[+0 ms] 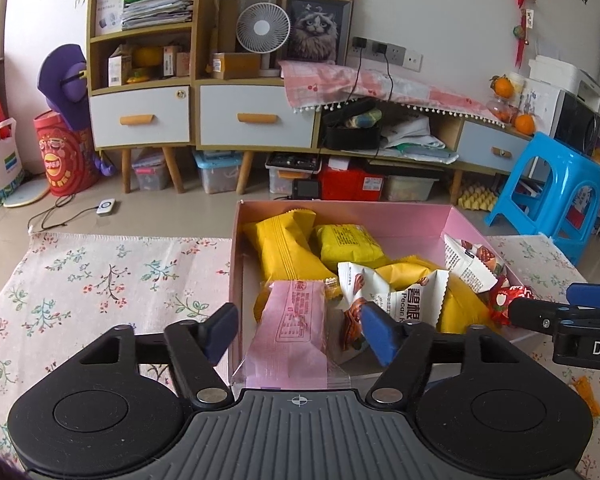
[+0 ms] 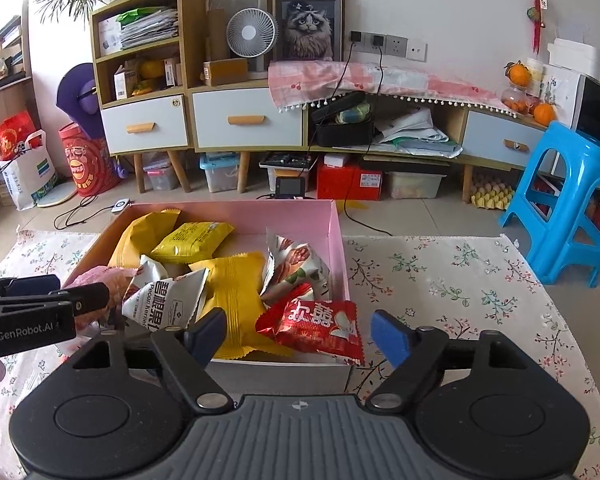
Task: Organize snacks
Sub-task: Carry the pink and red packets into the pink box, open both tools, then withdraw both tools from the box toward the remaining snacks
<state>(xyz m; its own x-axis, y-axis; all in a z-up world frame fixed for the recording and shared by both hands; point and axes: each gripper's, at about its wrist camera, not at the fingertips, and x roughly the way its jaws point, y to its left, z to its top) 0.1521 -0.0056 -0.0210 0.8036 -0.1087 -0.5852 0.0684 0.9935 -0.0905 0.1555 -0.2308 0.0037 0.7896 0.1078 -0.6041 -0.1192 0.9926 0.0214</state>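
Both grippers hang over the near edge of the pink box [image 2: 338, 240], which sits on the flowered cloth [image 1: 100, 280] covering the tabletop. Left gripper [image 1: 300, 330]: jaws apart, the pink packet [image 1: 290, 336] lies between them, propped on the box's near wall, pads not pressing it. Right gripper [image 2: 300, 334]: jaws apart too, the red packet [image 2: 316, 326] sits between them at the box's near right corner, hanging partly over the rim, not gripped.

Box already holds yellow packets [image 2: 192, 240] and white pecan packets [image 2: 164, 300], piled loose.

Judgement: this reads as the release step, both snacks just inside the box. To do it well:
- keep jaws wide and pull straight back along the fingers, so the pads don't drag a wrapper out;
- the red packet overhangs the rim and the pink one leans on the wall, so either could slip outside; a nudge further in looks wise;
- the two grippers are near each other, so back out one side at a time.
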